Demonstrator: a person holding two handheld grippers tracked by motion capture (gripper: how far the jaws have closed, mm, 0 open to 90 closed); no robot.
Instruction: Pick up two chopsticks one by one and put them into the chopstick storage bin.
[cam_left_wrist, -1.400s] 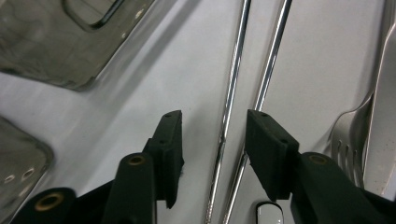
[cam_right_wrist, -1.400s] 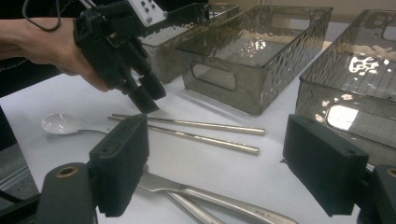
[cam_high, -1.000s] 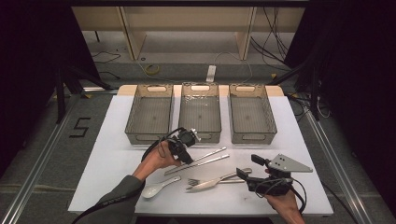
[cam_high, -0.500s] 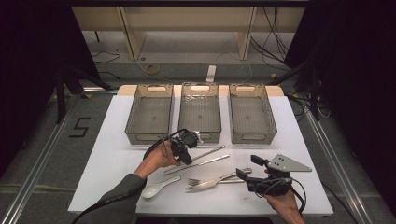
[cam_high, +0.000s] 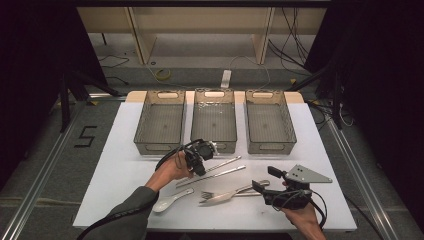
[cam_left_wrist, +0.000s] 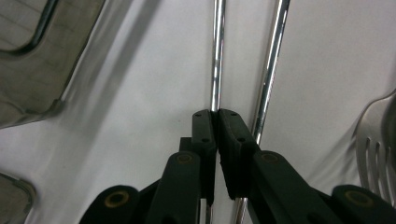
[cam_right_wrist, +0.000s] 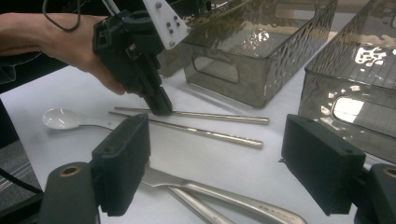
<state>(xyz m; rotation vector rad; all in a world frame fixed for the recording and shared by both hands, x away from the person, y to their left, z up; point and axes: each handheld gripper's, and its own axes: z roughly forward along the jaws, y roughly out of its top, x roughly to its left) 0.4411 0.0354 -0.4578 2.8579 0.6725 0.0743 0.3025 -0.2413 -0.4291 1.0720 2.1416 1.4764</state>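
Left gripper (cam_high: 199, 167) lower on slim steel chopstick (cam_left_wrist: 216, 56)

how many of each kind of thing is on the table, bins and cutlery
bins: 3, left, middle, right
metal chopsticks: 2, one pinched at its end by the left gripper, one lying free
white spoon: 1
fork: 1
another metal utensil lying under the fork, kind unclear: 1
total: 8
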